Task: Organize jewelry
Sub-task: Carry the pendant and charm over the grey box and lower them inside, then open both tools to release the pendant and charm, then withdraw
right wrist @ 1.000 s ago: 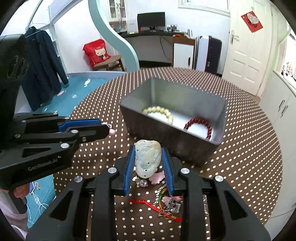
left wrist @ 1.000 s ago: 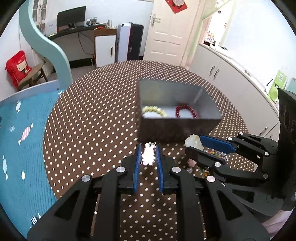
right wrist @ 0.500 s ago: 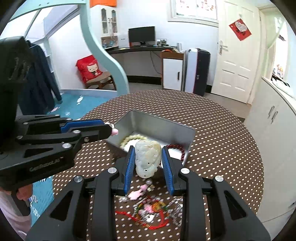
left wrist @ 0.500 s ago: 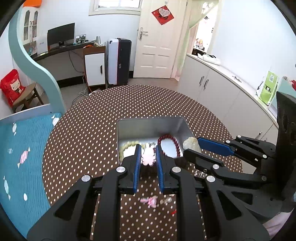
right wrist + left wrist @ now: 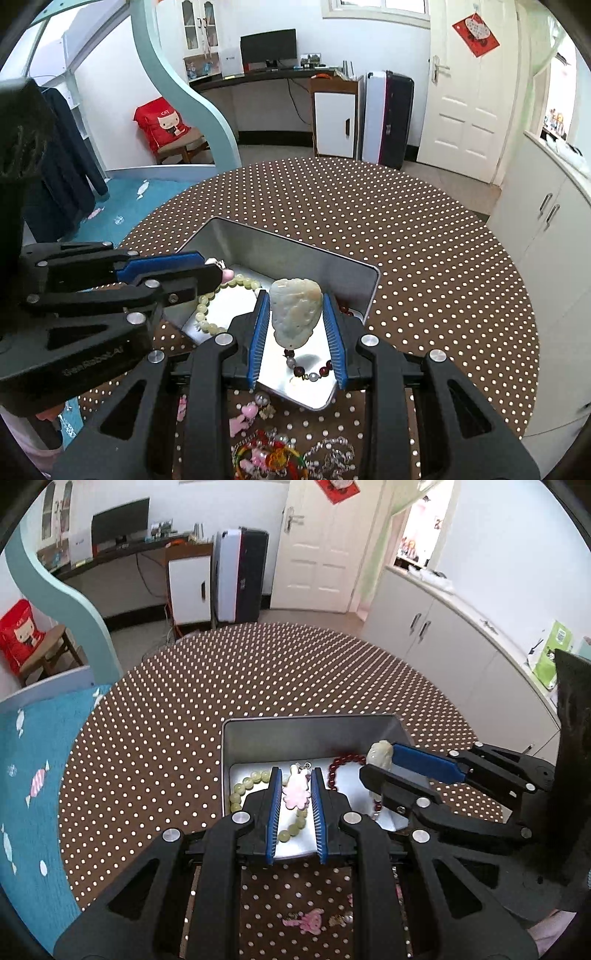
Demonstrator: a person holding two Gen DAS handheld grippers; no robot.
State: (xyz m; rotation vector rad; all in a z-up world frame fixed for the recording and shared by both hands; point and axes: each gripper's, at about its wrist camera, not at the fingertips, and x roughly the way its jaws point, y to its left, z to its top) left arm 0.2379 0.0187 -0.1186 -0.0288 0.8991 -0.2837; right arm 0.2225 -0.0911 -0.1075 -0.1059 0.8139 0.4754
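Left wrist view shows my left hand-held gripper (image 5: 295,794) clamped on a small pink charm (image 5: 295,792), held above the open metal tin (image 5: 310,725) that sits on the brown polka-dot worktop (image 5: 177,709). Inside the tin I see a pale green bead bracelet (image 5: 246,783) on the left and a dark red bead bracelet (image 5: 341,762) on the right. My right hand-held gripper (image 5: 378,764) reaches in from the right over the tin, closed on a pale jade pendant (image 5: 380,755).

From the right wrist view, that right hand-held gripper (image 5: 297,317) pinches the jade pendant (image 5: 295,312) between its 2 blue pads (image 5: 258,332), with a short string of beads (image 5: 299,367) hanging below it over the tin (image 5: 291,245). The pale green bead bracelet (image 5: 236,283) lies on the tin floor under my left hand-held gripper (image 5: 221,267). Just in front of the tin, on the worktop (image 5: 424,258), lies a tangled pile of jewelry (image 5: 280,454) in pink, red, and clear beads. Another pink charm (image 5: 310,921) lies on the worktop below my left hand-held gripper.
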